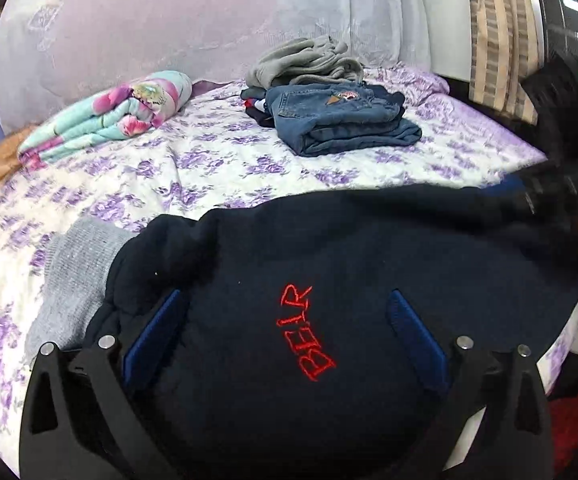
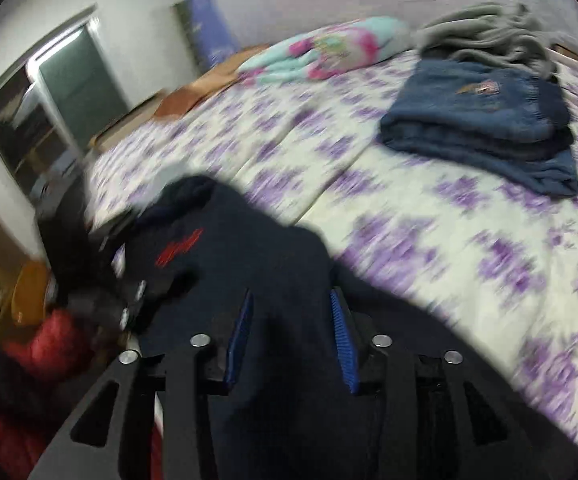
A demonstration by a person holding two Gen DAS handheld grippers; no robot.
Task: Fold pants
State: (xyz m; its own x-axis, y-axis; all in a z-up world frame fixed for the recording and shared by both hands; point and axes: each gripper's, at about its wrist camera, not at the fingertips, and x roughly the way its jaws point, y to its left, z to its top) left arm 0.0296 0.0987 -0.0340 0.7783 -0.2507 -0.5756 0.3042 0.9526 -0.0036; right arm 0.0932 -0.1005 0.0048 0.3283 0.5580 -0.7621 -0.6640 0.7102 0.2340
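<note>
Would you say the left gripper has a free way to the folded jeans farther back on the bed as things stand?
Probably yes, though not at once. The left gripper sits over the navy pants, jaws spread wide around the cloth. Beyond them only bare bedsheet lies before the folded jeans, so nothing blocks the way.

Soft, even indoor light, no hard shadows. Left wrist view mostly sharp, smeared at right edge. Right wrist view motion-blurred throughout. Fisheye bending, dark vignette corners in both.
</note>
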